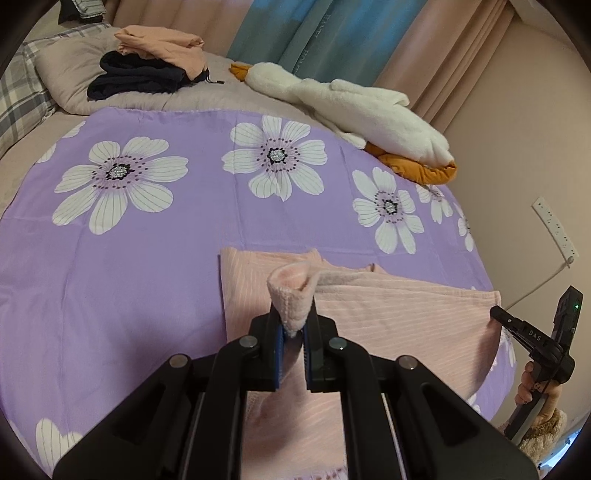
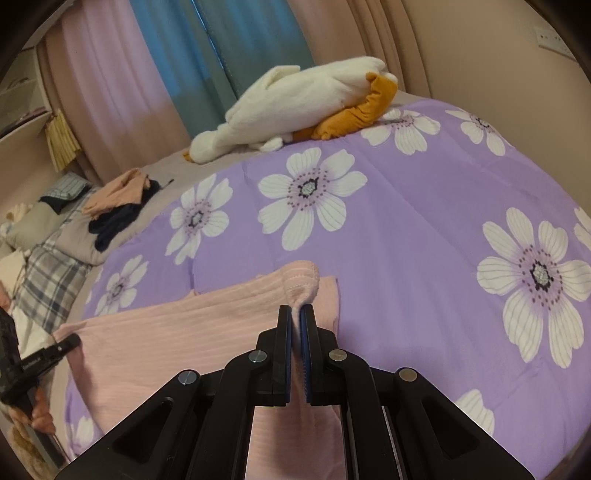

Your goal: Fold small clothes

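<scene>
A pink ribbed garment (image 1: 399, 314) lies on the purple flowered sheet (image 1: 147, 266) on the bed. My left gripper (image 1: 293, 314) is shut on one corner of the pink garment, which sticks up in a curl above the fingertips. My right gripper (image 2: 296, 314) is shut on the opposite corner of the pink garment (image 2: 177, 332), with a fold bunched above its tips. The right gripper also shows at the right edge of the left wrist view (image 1: 496, 312), and the left gripper at the left edge of the right wrist view (image 2: 70, 341).
A white and orange plush goose (image 1: 354, 107) lies at the far edge of the bed. A pile of peach and dark navy clothes (image 1: 147, 66) sits on a pillow at the far left. Curtains (image 1: 314, 33) and a wall with a power strip (image 1: 554, 229) lie beyond.
</scene>
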The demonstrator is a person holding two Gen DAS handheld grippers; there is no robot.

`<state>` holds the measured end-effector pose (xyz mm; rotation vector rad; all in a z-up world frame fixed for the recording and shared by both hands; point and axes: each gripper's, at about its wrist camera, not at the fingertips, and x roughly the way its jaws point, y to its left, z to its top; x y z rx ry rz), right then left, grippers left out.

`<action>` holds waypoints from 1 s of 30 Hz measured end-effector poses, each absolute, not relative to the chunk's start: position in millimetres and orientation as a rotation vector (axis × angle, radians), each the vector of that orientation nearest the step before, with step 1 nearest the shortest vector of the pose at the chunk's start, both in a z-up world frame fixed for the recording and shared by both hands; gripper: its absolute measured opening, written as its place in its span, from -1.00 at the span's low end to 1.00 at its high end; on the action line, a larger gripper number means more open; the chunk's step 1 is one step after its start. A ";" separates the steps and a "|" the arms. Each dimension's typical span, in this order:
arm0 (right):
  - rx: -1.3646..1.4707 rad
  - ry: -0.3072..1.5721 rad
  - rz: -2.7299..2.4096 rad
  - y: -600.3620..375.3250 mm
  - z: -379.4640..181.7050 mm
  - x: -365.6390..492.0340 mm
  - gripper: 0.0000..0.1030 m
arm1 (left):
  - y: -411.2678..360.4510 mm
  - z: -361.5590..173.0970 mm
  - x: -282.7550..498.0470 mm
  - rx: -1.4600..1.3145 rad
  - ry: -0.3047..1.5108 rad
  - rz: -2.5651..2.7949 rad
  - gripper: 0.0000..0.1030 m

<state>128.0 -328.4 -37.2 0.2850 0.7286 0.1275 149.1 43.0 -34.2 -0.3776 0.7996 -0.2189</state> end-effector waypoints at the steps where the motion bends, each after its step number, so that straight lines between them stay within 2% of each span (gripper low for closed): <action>1: 0.286 0.733 0.126 -328.5 -38.7 132.0 -0.88 | 42.1 -36.1 154.2 -0.375 0.803 -0.216 -0.86; 19: 0.261 0.886 0.078 -312.5 -94.7 228.8 -0.88 | 51.4 -100.7 244.7 -0.377 0.945 -0.141 -0.85; 30: 0.267 0.964 0.049 -315.0 -129.2 246.0 -0.88 | 50.9 -134.9 260.0 -0.361 1.008 -0.114 -0.85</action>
